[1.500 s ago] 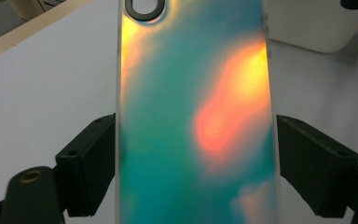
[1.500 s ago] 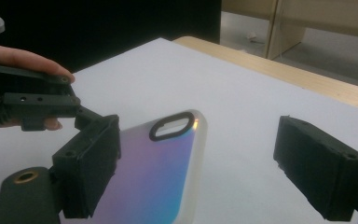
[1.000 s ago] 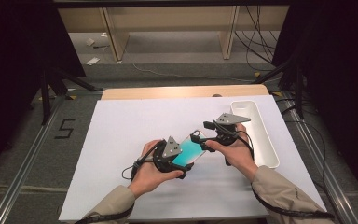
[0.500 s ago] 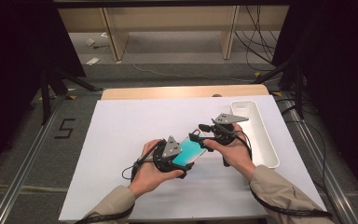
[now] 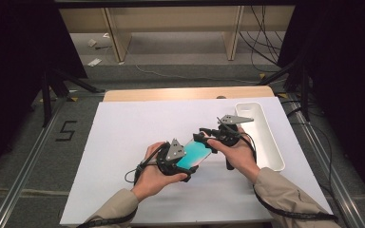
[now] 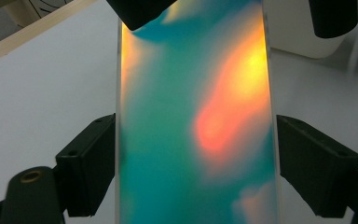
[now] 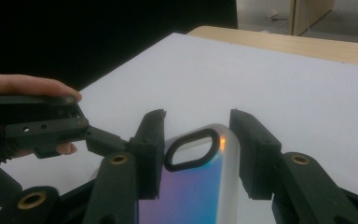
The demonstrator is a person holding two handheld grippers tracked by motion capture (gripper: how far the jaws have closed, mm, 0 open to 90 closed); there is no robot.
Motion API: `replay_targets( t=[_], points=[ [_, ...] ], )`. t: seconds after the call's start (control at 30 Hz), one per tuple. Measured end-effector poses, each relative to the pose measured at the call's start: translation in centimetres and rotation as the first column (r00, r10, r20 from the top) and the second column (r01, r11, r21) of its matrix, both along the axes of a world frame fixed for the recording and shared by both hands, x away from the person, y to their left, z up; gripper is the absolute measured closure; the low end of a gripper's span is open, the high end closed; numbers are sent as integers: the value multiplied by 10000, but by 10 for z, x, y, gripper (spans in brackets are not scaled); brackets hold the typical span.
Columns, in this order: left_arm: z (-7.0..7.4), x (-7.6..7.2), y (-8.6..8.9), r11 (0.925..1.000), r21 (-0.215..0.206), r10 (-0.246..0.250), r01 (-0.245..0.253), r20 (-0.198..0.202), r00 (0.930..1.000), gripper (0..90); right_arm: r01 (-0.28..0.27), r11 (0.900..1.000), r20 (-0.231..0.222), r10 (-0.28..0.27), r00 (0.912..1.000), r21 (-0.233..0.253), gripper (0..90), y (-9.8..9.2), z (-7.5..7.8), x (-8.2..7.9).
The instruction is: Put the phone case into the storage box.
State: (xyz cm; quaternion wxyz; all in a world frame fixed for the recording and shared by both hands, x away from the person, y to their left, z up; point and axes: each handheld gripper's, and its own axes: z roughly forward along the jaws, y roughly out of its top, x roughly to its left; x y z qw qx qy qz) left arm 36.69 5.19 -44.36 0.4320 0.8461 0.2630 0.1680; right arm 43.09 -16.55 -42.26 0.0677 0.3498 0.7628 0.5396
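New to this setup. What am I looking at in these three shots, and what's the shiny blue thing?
No robot here: a person at a table holds a two-jaw hand tool in each hand, the left tongs and the right tongs. The high view comes from a fixed camera above the person, looking forward and down. The other two pictures come from cameras riding on each of the tongs, looking along their black jaws.

The white table carries a long white tray at its right edge.

The shiny thing is a phone case, iridescent teal and orange, with an oval camera cutout. It is held between the two tongs: in the left gripper view the left jaws press against its long sides, and in the right gripper view the right jaws flank the cutout end, though whether both touch it is unclear.
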Motion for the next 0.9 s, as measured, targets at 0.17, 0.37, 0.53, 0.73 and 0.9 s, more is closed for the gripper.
replay_targets(
  t=[0.17,0.37,0.53,0.73,0.9],
  points=[
    [-1,0,-1,10000,29,-7,7,-18,10000,167,47,9994,-292,-37,9996,331,630,-2,0,1],
    [-1,0,-1,10000,1,9,-9,180,9998,167,123,9971,-428,-91,9990,754,684,-4,2,0],
    [-1,1,-2,9999,21,-137,137,391,9991,167,285,9883,-668,-186,9976,1499,743,-5,7,-2],
    [-4,1,-3,9995,26,-314,313,382,9988,162,96,9878,-587,-5,9983,1551,768,-2,11,-6],
    [-1,2,1,9987,-328,-367,381,421,9984,154,-553,9874,-89,572,9983,1486,804,0,24,-12]
  ],
)
